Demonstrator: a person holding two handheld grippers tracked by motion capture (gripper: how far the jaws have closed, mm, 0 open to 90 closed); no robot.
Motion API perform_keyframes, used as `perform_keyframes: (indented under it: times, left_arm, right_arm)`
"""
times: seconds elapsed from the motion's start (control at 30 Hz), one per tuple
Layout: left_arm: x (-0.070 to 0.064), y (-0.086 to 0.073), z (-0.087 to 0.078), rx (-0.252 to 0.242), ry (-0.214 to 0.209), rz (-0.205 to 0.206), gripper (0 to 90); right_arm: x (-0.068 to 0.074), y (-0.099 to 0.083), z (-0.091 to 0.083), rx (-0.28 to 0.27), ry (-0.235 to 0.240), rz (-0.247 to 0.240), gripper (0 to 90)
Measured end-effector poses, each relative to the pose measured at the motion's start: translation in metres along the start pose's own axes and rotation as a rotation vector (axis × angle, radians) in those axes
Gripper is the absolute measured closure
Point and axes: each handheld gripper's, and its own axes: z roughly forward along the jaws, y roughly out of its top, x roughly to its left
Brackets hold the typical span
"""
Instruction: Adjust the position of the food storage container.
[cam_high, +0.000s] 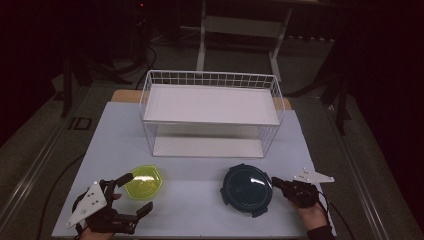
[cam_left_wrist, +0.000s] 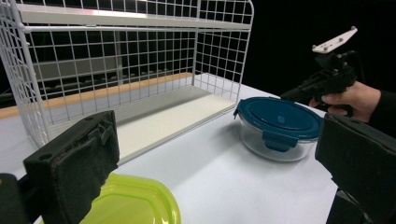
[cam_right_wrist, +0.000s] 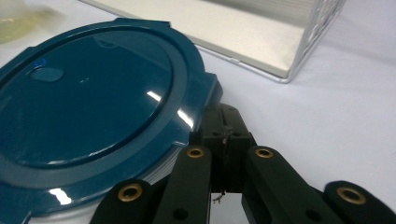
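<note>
Lettering or labels cannot be read on anything here. At 7 o'clock on the tabletop (cam_high: 200, 197), the left gripper (cam_high: 134, 194) has its fingers (cam_left_wrist: 74, 163) spread wide, one on each side of the near edge of a yellow-green container (cam_high: 143, 181) without touching it. At 12 o'clock a white wire shelf rack (cam_high: 210, 112) stands with its open front facing the person. At 5 o'clock sits a glass container with a dark blue clip lid (cam_high: 247, 189). The right gripper (cam_high: 278, 182) has its fingers pressed together, tips against the lid's rim at 3 o'clock. Nothing lies between the containers and the rack.
</note>
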Motion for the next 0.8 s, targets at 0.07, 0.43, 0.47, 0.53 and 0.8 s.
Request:
perform_keyframes:
  times: [0.07, 0.43, 0.47, 0.53, 0.8]
  left_arm:
    - [0.0, 0.0, 0.0, -0.001, -0.001, -0.001, 0.0]
    - [-0.002, -0.001, 0.003, 0.015, -0.016, 0.001, 0.0]
    - [-0.002, -0.001, 0.003, 0.015, -0.017, 0.002, 0.0]
    - [-0.002, -0.001, 0.004, 0.017, -0.02, 0.001, 0.0]
    - [-0.003, -0.002, 0.004, 0.022, -0.024, 0.004, 0.0]
  right_arm:
    - [0.001, -0.001, -0.001, 0.004, 0.003, 0.002, 90.0]
    - [0.018, -0.007, -0.007, 0.018, 0.058, 0.0, 90.0]
    - [0.019, -0.008, -0.007, 0.017, 0.064, 0.003, 90.0]
    - [0.02, -0.008, -0.008, 0.017, 0.069, 0.005, 90.0]
    - [0.02, -0.002, -0.004, 0.01, 0.056, 0.009, 90.0]
